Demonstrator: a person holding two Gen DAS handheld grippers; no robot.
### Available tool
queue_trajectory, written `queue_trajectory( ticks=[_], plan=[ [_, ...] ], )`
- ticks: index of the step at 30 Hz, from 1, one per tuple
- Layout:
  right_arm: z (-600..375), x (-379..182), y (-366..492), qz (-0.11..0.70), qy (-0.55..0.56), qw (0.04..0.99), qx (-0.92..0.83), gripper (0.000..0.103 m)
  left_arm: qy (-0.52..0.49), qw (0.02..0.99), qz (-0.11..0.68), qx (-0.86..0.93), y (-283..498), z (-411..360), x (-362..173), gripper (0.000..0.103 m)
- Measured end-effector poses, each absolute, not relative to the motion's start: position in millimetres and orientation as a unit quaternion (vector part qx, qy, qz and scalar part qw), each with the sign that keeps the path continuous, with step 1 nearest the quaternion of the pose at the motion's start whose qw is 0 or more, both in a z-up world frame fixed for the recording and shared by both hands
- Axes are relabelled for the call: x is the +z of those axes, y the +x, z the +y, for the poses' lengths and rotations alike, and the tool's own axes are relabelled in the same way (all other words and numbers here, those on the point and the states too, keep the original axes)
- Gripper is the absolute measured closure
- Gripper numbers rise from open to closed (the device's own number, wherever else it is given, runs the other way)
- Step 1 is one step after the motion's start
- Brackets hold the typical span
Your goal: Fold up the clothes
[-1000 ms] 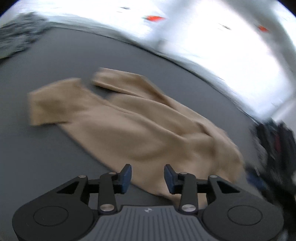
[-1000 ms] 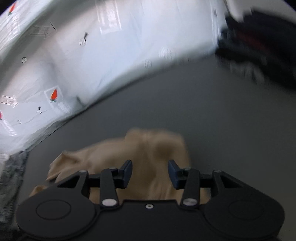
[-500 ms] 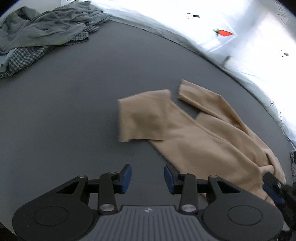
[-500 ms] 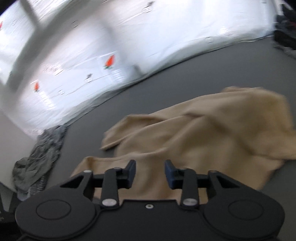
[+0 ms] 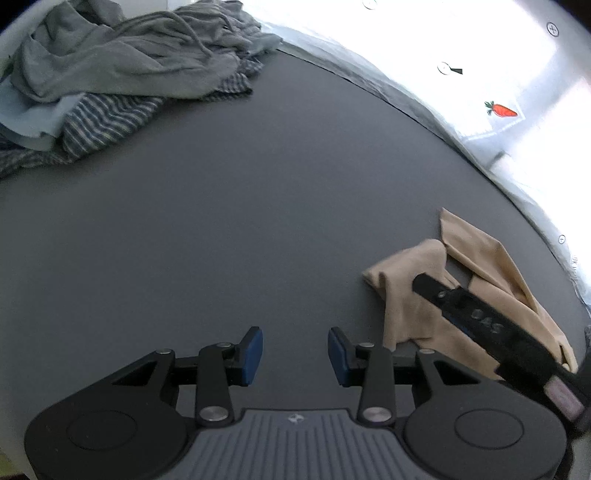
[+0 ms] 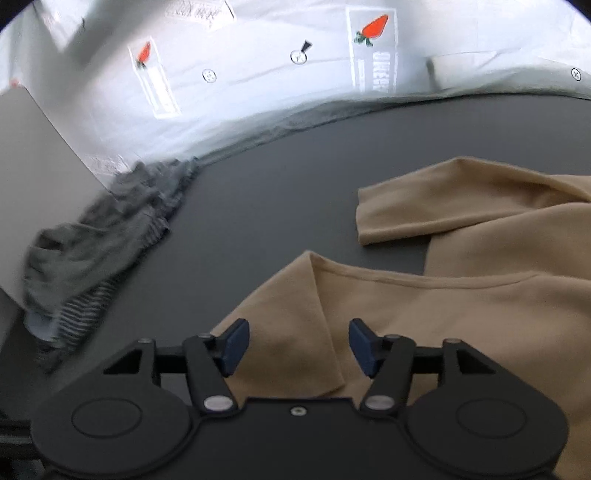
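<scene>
A tan long-sleeved top [image 6: 461, 295] lies spread on the dark grey table [image 6: 277, 192]; one sleeve [image 6: 406, 210] points left at the far side. In the left wrist view the same tan top [image 5: 417, 295] lies at the right. My right gripper [image 6: 295, 343] hovers over a folded tan corner, its jaws opening, pads not pressing the cloth. The right gripper [image 5: 428, 284] also reaches over the top in the left wrist view. My left gripper [image 5: 295, 354] hangs open over bare table, left of the top, with nothing between its fingers.
A heap of grey and striped clothes [image 5: 122, 74] sits at the table's far left, seen also as the grey heap [image 6: 103, 236] in the right wrist view. A white sheet with carrot prints [image 6: 373, 29] runs behind the table's far edge.
Both views have swept left: the tan top slid right in the left wrist view and the grey heap grew nearer. The right gripper came over the top's left corner, and its jaws stand wider.
</scene>
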State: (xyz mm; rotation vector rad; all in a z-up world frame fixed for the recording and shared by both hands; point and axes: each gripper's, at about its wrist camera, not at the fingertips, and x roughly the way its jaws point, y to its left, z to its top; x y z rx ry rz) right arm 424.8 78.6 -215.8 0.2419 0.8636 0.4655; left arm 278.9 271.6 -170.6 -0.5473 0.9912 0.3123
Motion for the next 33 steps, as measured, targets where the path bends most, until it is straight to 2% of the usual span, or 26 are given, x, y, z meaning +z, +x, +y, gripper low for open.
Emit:
queue_trajectory(
  ticks=[1, 2, 3, 9, 15, 19, 24, 28, 30, 32, 33],
  plan=[
    [81.1, -218.7, 424.3, 0.408, 0.113, 0.879, 0.221, 0.05, -0.257, 0.833, 0.467, 0.149, 277.0, 275.8, -170.4, 0.062],
    [78.7, -219.7, 424.2, 0.409, 0.119, 0.878, 0.219, 0.08, -0.256, 0.832, 0.467, 0.152, 275.5, 278.4, -170.6, 0.062],
    [74.8, -220.3, 424.4, 0.413, 0.13, 0.875, 0.217, 0.099, -0.256, 0.832, 0.468, 0.155, 274.1, 280.9, -170.9, 0.062],
    [14.9, -197.9, 411.1, 0.392, 0.17, 0.89, 0.161, 0.099, -0.251, 0.832, 0.472, 0.148, 278.9, 263.4, -169.3, 0.062],
    [-139.3, -158.5, 377.2, 0.35, 0.183, 0.919, 0.001, 0.1, -0.245, 0.835, 0.477, 0.124, 296.6, 212.1, -174.0, 0.062],
    [-247.3, -145.5, 352.6, 0.328, 0.14, 0.925, -0.134, 0.1, -0.233, 0.837, 0.485, 0.103, 313.8, 167.7, -177.3, 0.062],
    [-356.2, -144.4, 336.0, 0.295, 0.007, 0.895, -0.333, 0.101, -0.219, 0.839, 0.489, 0.093, 330.4, 123.7, -180.6, 0.061],
    [-421.5, -149.0, 332.8, 0.319, -0.019, 0.853, -0.413, 0.1, -0.208, 0.84, 0.492, 0.094, 338.7, 97.8, -183.4, 0.057],
    [-431.7, -154.3, 334.0, 0.34, -0.008, 0.855, -0.391, 0.096, -0.206, 0.837, 0.498, 0.093, 343.1, 86.6, -185.9, 0.057],
    [-426.3, -157.3, 336.1, 0.35, 0.01, 0.865, -0.359, 0.07, -0.207, 0.835, 0.501, 0.093, 348.1, 76.6, -186.8, 0.056],
    [-417.9, -158.0, 338.2, 0.349, 0.018, 0.874, -0.338, 0.066, -0.208, 0.835, 0.501, 0.091, 350.8, 72.0, -187.0, 0.055]
  ],
)
